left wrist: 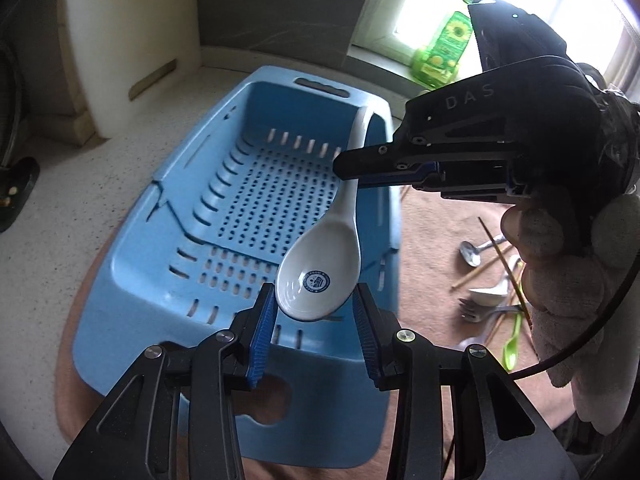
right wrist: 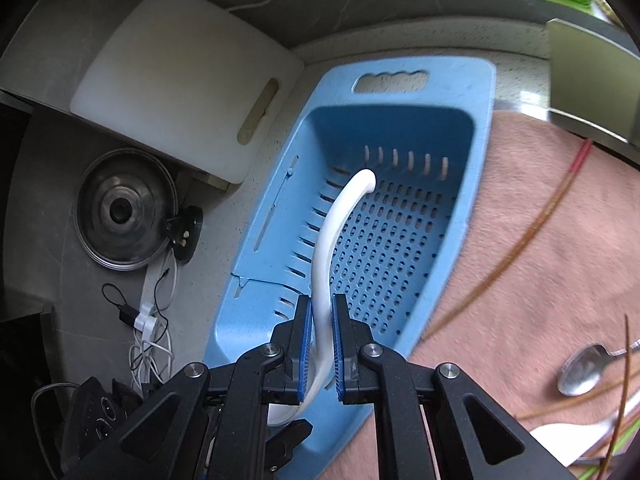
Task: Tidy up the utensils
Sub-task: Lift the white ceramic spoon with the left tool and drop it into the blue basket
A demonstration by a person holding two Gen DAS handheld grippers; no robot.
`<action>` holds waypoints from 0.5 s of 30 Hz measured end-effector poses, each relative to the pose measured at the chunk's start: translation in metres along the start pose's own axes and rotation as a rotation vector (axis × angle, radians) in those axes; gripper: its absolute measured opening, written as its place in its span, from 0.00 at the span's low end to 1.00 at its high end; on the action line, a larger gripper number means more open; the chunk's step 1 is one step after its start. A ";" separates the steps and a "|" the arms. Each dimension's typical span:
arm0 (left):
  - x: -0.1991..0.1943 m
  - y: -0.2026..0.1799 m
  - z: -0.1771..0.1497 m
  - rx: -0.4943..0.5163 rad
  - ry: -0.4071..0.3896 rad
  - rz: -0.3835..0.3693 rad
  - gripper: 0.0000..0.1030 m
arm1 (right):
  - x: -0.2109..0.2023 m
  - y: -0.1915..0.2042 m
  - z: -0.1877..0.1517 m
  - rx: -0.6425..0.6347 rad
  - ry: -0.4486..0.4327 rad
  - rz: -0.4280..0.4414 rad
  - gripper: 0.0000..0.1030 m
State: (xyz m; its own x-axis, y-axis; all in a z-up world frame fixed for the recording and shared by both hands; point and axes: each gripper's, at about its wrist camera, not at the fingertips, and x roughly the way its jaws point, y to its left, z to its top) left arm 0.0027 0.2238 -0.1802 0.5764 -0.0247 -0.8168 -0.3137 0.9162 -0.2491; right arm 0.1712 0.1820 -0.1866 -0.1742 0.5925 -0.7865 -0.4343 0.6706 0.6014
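A white ceramic spoon (left wrist: 320,276) with a blue emblem in its bowl hangs over the blue perforated basket (left wrist: 180,168). My left gripper (left wrist: 316,300) has its blue pads against both sides of the spoon's bowl. My right gripper (left wrist: 340,168) comes in from the right and is shut on the handle. In the right wrist view the right gripper (right wrist: 322,304) clamps the curved handle of the spoon (right wrist: 332,224), which rises above the basket (right wrist: 484,92). The bowl end is mostly hidden below the fingers, where a dark part of the left gripper (right wrist: 292,432) shows.
On a pinkish-brown mat (right wrist: 540,240) right of the basket lie a metal spoon (left wrist: 472,254), forks (left wrist: 472,308), a green spoon (left wrist: 512,344) and chopsticks. A white cutting board (right wrist: 180,72) leans behind the basket. A pot lid (right wrist: 124,210) and cables (right wrist: 148,332) sit at the left. A green bottle (left wrist: 444,48) stands by the window.
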 end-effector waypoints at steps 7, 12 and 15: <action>0.003 0.010 -0.004 -0.024 0.001 0.026 0.36 | 0.027 0.008 0.009 -0.019 0.060 -0.033 0.09; 0.001 0.011 -0.002 -0.023 0.006 0.042 0.36 | 0.034 0.012 0.010 -0.040 0.077 -0.058 0.08; -0.001 0.012 -0.002 -0.021 0.003 0.051 0.36 | 0.032 0.012 0.010 -0.050 0.070 -0.071 0.08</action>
State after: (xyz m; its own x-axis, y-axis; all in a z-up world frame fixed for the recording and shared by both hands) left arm -0.0038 0.2343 -0.1833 0.5572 0.0205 -0.8301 -0.3583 0.9078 -0.2181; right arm 0.1691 0.2138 -0.2034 -0.2017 0.5102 -0.8361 -0.4911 0.6858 0.5371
